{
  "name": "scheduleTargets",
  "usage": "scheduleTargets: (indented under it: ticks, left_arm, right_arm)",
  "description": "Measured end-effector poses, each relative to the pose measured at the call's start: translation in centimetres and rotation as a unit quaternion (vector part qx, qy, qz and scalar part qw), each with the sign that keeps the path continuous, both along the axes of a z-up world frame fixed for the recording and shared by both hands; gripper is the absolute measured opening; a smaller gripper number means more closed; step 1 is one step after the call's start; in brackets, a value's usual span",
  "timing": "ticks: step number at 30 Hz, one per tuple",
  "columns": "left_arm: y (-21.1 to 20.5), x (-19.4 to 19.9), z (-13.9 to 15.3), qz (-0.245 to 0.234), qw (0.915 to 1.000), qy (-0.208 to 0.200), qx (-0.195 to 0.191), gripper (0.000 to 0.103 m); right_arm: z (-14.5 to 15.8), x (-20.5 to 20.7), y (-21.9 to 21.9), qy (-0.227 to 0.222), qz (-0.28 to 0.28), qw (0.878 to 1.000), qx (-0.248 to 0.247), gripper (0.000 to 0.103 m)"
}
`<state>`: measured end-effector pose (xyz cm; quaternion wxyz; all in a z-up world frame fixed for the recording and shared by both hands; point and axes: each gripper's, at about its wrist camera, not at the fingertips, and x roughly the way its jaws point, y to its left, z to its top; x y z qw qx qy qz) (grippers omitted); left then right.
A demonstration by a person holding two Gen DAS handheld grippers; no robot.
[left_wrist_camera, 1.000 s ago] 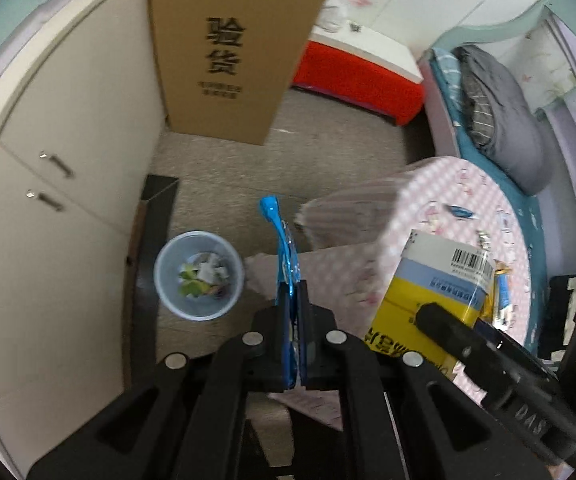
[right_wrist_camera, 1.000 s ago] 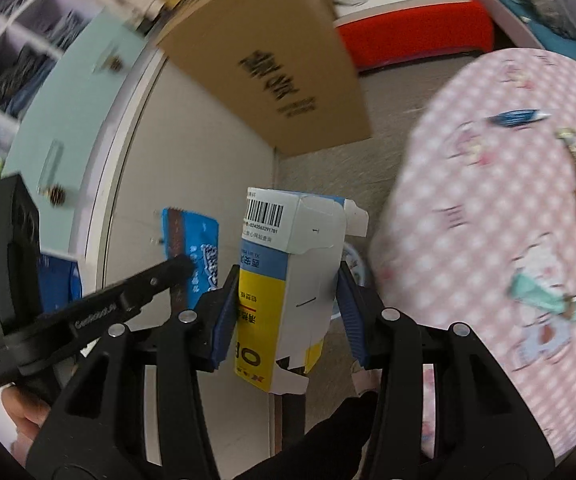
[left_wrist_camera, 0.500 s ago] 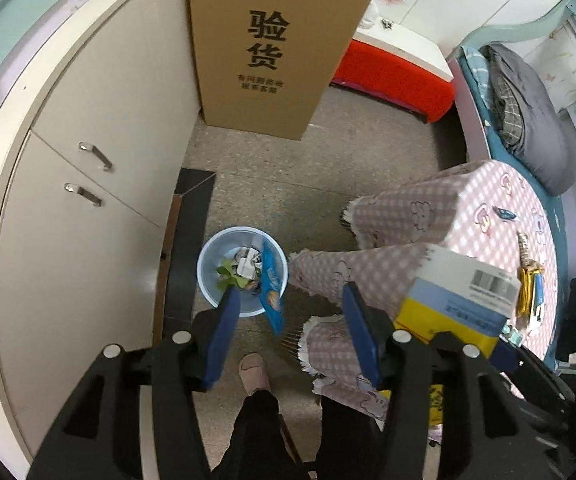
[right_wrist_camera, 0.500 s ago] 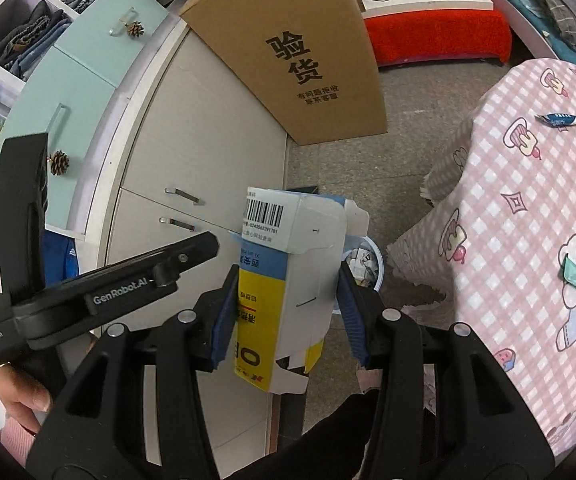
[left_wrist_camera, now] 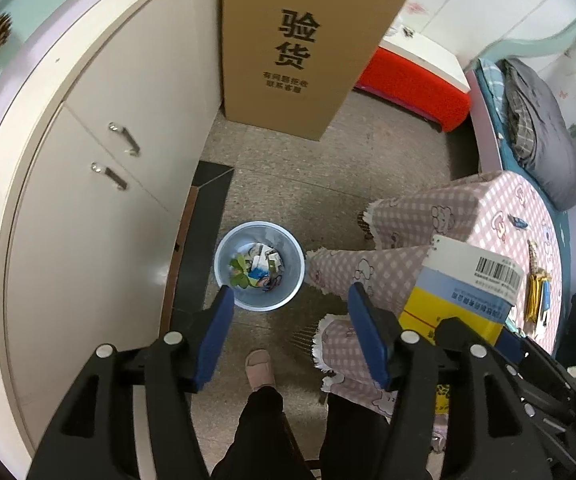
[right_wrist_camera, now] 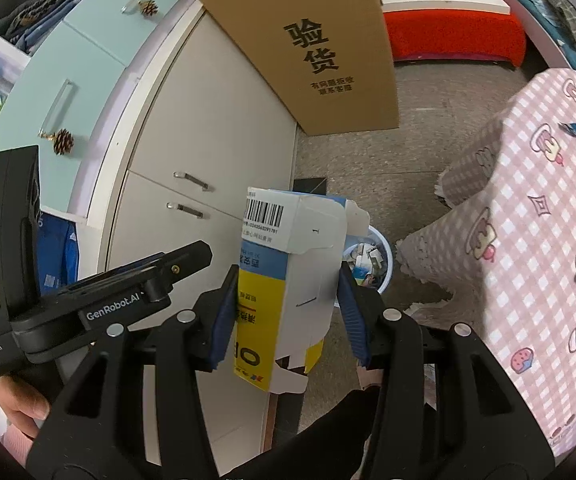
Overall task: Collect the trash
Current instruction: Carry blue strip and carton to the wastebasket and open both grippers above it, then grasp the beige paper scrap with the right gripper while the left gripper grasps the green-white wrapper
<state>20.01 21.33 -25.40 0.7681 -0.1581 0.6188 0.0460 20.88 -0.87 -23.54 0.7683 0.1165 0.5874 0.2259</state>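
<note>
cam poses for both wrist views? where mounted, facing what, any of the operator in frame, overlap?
Left wrist: on the left gripper, jaws open, looking down at the bin on the floor; the person's leg and shoe show.
Right wrist: on the right gripper, jaws shut on the carton, facing cabinet and bin; the left hand shows.
Shared: bin, carton, cardboard box, pink checked tablecloth.

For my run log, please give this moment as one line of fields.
left tongs: open, empty, above bin | right tongs: shut on carton | bin: holds trash | wrappers remain on table
</note>
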Motion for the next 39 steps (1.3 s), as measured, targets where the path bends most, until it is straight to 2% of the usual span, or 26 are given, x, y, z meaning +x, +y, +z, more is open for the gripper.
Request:
scheduleTargets:
  ticks: [10, 12, 14, 15, 23, 27, 32, 39]
  left_arm:
    - [4.5, -2.2, 0.8, 0.056, 0.9982, -0.002, 0.018, 0.061]
    - [5.2, -2.6, 1.0, 0.068, 0.9975, -0.004, 0.021, 0.061]
    - [5.9, -2.9, 1.1, 0.079, 0.9966, -0.004, 0.025, 0.062]
    - [6.3, -3.1, 1.2, 0.084, 0.9961, -0.004, 0.028, 0.062]
    - [6.7, -3.8, 1.2, 0.095, 0.9952, -0.001, 0.025, 0.062]
    - [4.6, -2.7, 1.2, 0.074, 0.9971, -0.004, 0.018, 0.062]
    - [-0.5, -0.5, 1.6, 0.024, 0.9996, -0.011, 0.011, 0.062]
    - [-12.3, 3.2, 1.8, -0.075, 0.997, -0.016, 0.006, 0.062]
  right_arm:
    - [0.7, 0.3, 3.3, -0.011, 0.036, 0.999, 0.006, 0.048]
    - [0.9, 0.4, 3.9, -0.02, 0.04, 0.999, 0.009, 0.053]
    - [1.0, 0.6, 4.4, -0.028, 0.04, 0.999, 0.002, 0.071]
    - [0.9, 0.8, 4.6, -0.03, 0.04, 0.999, 0.0, 0.073]
    - [0.9, 0.7, 3.6, -0.027, 0.03, 0.999, -0.004, 0.073]
    - [1.1, 0.5, 1.0, -0.025, 0.006, 1.0, -0.008, 0.073]
    - [1.8, 0.5, -4.5, -0.025, -0.044, 0.999, -0.009, 0.073]
    - [2.8, 0.9, -16.6, -0.041, -0.143, 0.989, -0.008, 0.073]
